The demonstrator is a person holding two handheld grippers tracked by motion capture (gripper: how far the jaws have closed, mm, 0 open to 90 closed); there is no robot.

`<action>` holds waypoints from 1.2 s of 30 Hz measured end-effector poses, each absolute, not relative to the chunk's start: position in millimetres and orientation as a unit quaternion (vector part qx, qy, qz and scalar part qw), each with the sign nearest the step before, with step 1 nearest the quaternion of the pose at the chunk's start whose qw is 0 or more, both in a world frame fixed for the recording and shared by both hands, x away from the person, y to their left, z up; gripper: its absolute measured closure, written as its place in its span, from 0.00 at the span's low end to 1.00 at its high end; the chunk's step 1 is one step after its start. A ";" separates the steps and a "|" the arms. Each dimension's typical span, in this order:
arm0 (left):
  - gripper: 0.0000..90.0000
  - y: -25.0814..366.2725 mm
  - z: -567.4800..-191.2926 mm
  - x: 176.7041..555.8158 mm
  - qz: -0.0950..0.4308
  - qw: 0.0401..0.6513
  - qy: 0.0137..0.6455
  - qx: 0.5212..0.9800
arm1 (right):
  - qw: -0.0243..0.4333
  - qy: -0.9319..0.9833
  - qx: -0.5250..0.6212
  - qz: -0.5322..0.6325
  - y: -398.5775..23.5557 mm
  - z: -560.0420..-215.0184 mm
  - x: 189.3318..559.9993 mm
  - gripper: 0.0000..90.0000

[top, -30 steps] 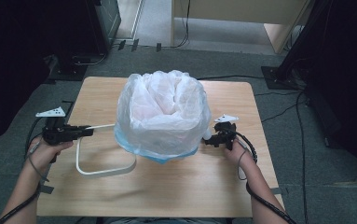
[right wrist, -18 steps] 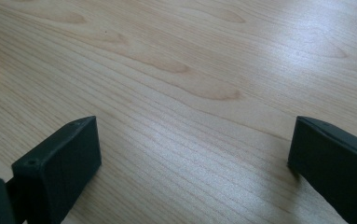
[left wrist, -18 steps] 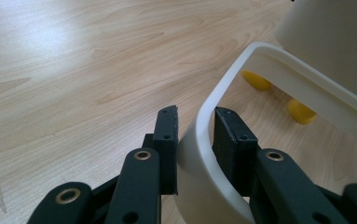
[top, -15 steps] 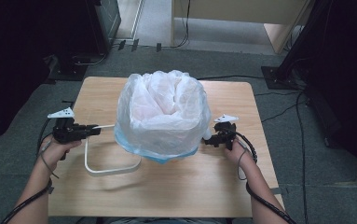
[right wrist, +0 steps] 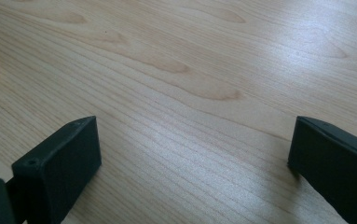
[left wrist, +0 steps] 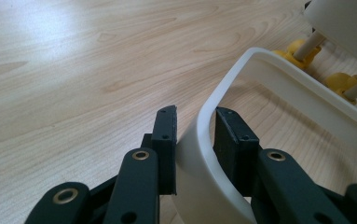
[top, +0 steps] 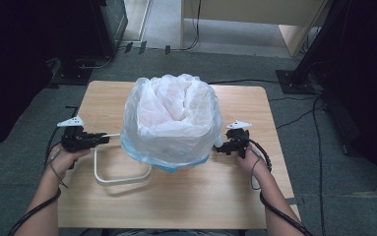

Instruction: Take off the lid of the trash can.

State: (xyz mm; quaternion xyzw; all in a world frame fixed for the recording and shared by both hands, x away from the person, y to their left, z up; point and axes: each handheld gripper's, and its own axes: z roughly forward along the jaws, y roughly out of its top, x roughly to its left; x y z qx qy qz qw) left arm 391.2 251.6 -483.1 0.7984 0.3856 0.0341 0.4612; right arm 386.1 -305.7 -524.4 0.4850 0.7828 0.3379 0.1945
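Wooden bench (top: 186, 201) carrying bagged bin (top: 171, 120). Left gripper (top: 102, 139) lowering white plastic handle loop (top: 122, 179) benchward, jaws narrowly clamping it. Right gripper (top: 220, 146) idling beside bag, jaws gaping empty.

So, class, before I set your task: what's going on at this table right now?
A person sits at a wooden table with a hand-held gripper in each hand. The left hand-held gripper has its jaws around the white loop handle that lies on the table beside a bin lined with a clear plastic bag. The right hand-held gripper stands open over bare wood on the bin's other side, holding nothing.
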 end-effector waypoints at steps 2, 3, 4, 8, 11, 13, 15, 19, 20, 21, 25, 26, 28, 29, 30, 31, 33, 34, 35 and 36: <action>0.77 252.5 -485.3 391.1 0.037 0.458 0.386 0.800 | 0.195 0.783 0.485 0.338 -305.8 -524.4 386.1 0.03; 0.77 252.7 -486.1 391.2 0.037 0.458 0.386 0.800 | 0.195 0.783 0.485 0.338 -305.8 -524.4 386.1 0.03; 0.77 252.6 -487.2 391.3 0.036 0.459 0.387 0.799 | 0.195 0.783 0.485 0.338 -305.6 -524.4 386.2 0.02; 0.77 253.2 -490.7 393.0 0.031 0.461 0.387 0.798 | 0.195 0.783 0.485 0.338 -304.7 -524.6 387.3 0.02; 0.77 253.3 -493.4 394.1 0.028 0.466 0.392 0.793 | 0.194 0.783 0.485 0.338 -304.4 -524.6 387.7 0.01; 0.76 253.0 -495.6 394.2 0.025 0.471 0.390 0.791 | 0.194 0.783 0.485 0.338 -304.4 -524.7 387.7 0.01; 0.76 252.7 -497.3 394.3 0.022 0.471 0.390 0.791 | 0.195 0.782 0.487 0.337 -303.8 -524.6 387.7 0.01; 0.76 251.8 -500.3 394.6 0.019 0.465 0.390 0.794 | 0.197 0.774 0.502 0.333 -300.0 -524.7 389.4 0.00; 0.76 251.2 -501.3 394.7 0.017 0.462 0.391 0.796 | 0.198 0.773 0.503 0.333 -299.8 -524.7 389.7 0.00; 0.76 251.1 -501.9 394.8 0.016 0.461 0.392 0.796 | 0.198 0.773 0.503 0.333 -299.7 -524.7 389.8 0.00; 0.77 250.7 -503.9 395.5 0.009 0.457 0.397 0.796 | 0.198 0.773 0.503 0.332 -299.7 -524.7 390.4 0.00; 0.76 250.5 -504.2 395.4 0.010 0.455 0.397 0.797 | 0.200 0.773 0.502 0.332 -300.0 -524.7 390.6 0.00; 0.75 250.5 -504.1 395.3 0.011 0.454 0.397 0.797 | 0.200 0.773 0.502 0.332 -300.0 -524.7 390.7 0.00; 0.74 250.5 -503.7 395.3 0.013 0.455 0.397 0.797 | 0.200 0.774 0.502 0.332 -300.0 -524.7 390.9 0.00; 0.73 250.5 -503.1 395.2 0.015 0.454 0.399 0.797 | 0.198 0.773 0.503 0.332 -299.7 -524.7 391.0 0.00; 0.71 250.6 -502.6 395.5 0.019 0.452 0.400 0.797 | 0.197 0.774 0.503 0.332 -299.7 -524.6 391.3 0.00; 0.67 250.7 -502.0 396.1 0.020 0.453 0.404 0.795 | 0.196 0.775 0.501 0.332 -300.0 -524.6 391.7 0.00; 0.66 250.7 -502.0 396.5 0.020 0.452 0.404 0.795 | 0.196 0.775 0.501 0.332 -300.0 -524.6 391.7 0.00; 0.64 250.4 -501.9 396.8 0.019 0.449 0.405 0.796 | 0.196 0.775 0.500 0.333 -300.0 -524.6 391.7 0.00; 0.63 249.8 -501.6 396.9 0.021 0.449 0.405 0.796 | 0.196 0.775 0.501 0.332 -300.0 -524.6 391.7 0.00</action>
